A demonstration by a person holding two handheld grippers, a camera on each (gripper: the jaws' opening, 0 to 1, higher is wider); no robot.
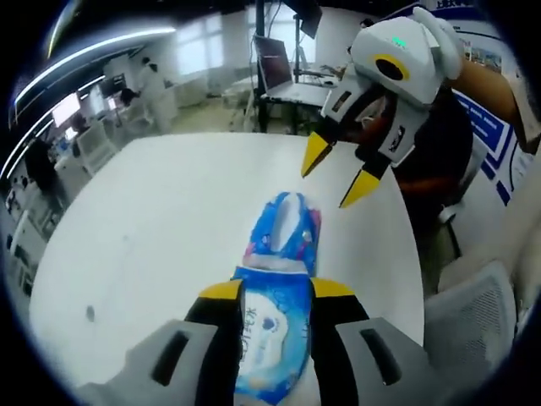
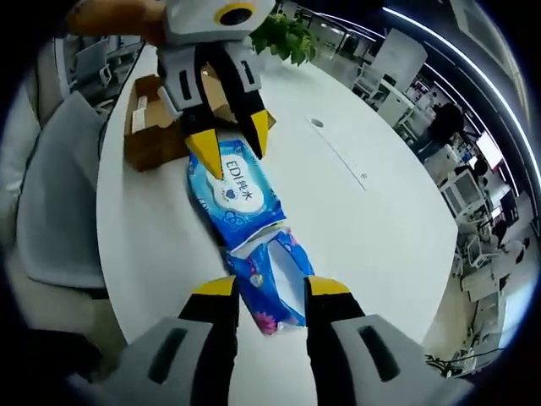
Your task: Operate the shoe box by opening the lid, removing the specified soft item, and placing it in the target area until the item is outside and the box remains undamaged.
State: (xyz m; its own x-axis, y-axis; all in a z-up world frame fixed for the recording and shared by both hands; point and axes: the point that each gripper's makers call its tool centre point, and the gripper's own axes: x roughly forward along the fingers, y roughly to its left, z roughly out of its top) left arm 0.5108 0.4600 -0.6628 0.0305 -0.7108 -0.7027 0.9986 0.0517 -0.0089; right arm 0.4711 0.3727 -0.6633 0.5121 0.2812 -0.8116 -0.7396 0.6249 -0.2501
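A big white round table stands in a bright office room with desks, screens and long ceiling lights. A grey chair sits beside the table.

In the right gripper view, an open brown shoe box rests on the table behind the left gripper, and a green plant is at the far end. A small round hole is in the tabletop. In the left gripper view, a laptop sits on a desk past the table, and a person's dark sleeve and arm show behind the right gripper.

The blue wipes pack is out of the box and lies flat on the table between the two grippers. It is long, and its long side runs from one gripper toward the other. A flowery blue part of it points toward the right gripper.

The left gripper has its yellow-tipped jaws pressed on both sides of the pack. The right gripper has its jaws apart, with the flowery end between them but not squeezed.
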